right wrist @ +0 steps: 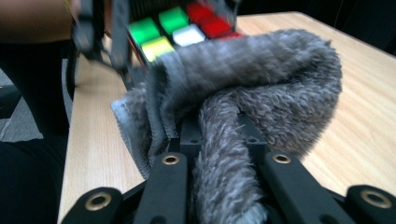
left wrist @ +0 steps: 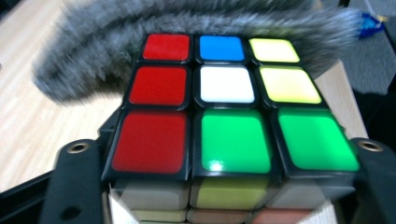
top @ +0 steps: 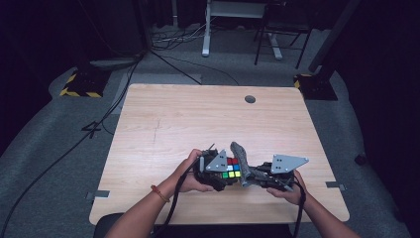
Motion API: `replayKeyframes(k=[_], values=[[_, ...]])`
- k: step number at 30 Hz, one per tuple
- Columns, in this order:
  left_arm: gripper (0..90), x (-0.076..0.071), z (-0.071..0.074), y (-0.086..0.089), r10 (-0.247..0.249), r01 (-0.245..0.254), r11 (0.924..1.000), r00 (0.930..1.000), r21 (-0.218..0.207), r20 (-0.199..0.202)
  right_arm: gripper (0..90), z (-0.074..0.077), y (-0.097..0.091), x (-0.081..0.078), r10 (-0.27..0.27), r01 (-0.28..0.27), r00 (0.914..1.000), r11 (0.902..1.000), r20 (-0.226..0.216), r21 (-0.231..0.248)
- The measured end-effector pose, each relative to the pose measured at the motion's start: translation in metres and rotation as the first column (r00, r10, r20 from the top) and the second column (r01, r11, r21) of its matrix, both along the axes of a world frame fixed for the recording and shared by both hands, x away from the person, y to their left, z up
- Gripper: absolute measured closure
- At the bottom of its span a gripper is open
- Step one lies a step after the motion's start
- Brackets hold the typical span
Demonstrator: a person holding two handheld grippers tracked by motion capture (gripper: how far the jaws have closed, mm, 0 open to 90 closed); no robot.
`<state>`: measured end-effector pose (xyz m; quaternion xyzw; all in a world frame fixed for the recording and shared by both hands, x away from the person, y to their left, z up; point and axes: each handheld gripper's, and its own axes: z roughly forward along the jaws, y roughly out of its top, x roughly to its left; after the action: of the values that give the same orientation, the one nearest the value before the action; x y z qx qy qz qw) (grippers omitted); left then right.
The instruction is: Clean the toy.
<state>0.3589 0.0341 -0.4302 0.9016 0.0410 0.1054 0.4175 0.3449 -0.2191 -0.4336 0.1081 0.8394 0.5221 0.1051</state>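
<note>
pressing against the puzzle cube (top: 231,168), seemingly, a grey cloth (top: 243,161) in the right gripper (top: 255,179).

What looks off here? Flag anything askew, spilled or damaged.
Nothing spilled or damaged. The cube is scrambled: its top face mixes red, blue, yellow, white and green. The grey cloth is bunched and twisted in the right tongs, draped against the cube, which sits between the left tongs.

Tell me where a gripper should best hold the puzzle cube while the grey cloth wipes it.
Judging by its flat, parallel faces, the puzzle cube is best clamped across two opposite side faces, coming in from the person's side and low. The left gripper holds it roughly so, leaving the coloured top face bare. The grey cloth, pinched in the right gripper, then reaches it from the far edge.
</note>
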Motion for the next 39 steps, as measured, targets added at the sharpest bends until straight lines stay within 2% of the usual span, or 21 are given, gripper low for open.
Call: replayKeyframes(k=[2,5,7,9,15,18,20,22,25,28,32,35,39], values=[[32.1,0.001,0.001,0.001,-0.003,0.003,1.0000,1.0000,-0.008,0.002,77.7,0.001,0.001,-0.001,-0.008,0.008,0.9998,0.9999,0.019,-0.007],[31.9,0.000,0.000,0.000,0.007,-0.007,0.9999,0.9999,0.008,0.012,77.7,0.002,0.000,-0.001,-0.012,0.012,0.9996,0.9999,0.025,0.002],[31.6,0.001,0.000,0.000,0.002,-0.002,1.0000,1.0000,-0.006,-0.001,77.7,0.004,-0.001,-0.001,-0.015,0.015,0.9994,0.9999,0.032,0.005],[32.4,0.000,0.002,0.001,0.008,-0.008,0.9998,0.9999,-0.018,0.009,77.7,0.003,0.000,-0.001,-0.016,0.016,0.9993,0.9999,0.033,0.005],[33.0,-0.001,0.005,0.002,0.014,-0.013,0.9989,0.9997,-0.045,0.018,77.6,-0.009,0.003,0.004,-0.017,0.016,0.9997,0.9992,-0.017,-0.037],[33.0,-0.001,0.004,0.000,0.014,-0.014,0.9996,0.9998,-0.026,0.015,77.6,-0.015,0.004,0.004,-0.013,0.011,0.9994,0.9984,-0.033,-0.055],[32.9,-0.001,0.003,-0.001,0.017,-0.016,0.9996,0.9998,-0.023,0.013,77.6,-0.015,0.004,0.004,-0.011,0.009,0.9994,0.9986,-0.032,-0.052],[32.6,0.000,0.001,-0.003,0.033,-0.033,0.9995,0.9995,-0.001,0.000,77.6,-0.011,0.000,0.002,-0.012,0.011,0.9997,0.9995,-0.021,-0.029],[32.6,0.001,-0.002,-0.005,0.040,-0.040,0.9991,0.9991,0.012,-0.009,77.7,-0.012,-0.001,0.002,-0.014,0.013,0.9997,0.9994,-0.018,-0.031],[32.3,0.003,-0.003,-0.005,0.049,-0.049,0.9987,0.9981,0.015,-0.036,77.8,-0.014,-0.002,0.002,-0.016,0.015,0.9996,0.9994,-0.024,-0.030],[32.2,0.005,-0.007,-0.006,0.058,-0.057,0.9983,0.9952,0.014,-0.080,78.1,-0.013,-0.005,0.001,0.004,-0.004,0.9994,1.0000,-0.035,0.000],[32.8,0.004,-0.007,-0.007,0.061,-0.060,0.9979,0.9963,0.025,-0.060,78.3,-0.014,-0.005,0.000,0.008,-0.008,0.9994,1.0000,-0.034,-0.001],[32.8,0.007,-0.006,-0.006,0.083,-0.081,0.9963,0.9949,0.029,-0.057,78.3,-0.011,-0.006,-0.001,0.012,-0.012,0.9996,0.9999,-0.025,0.003]])
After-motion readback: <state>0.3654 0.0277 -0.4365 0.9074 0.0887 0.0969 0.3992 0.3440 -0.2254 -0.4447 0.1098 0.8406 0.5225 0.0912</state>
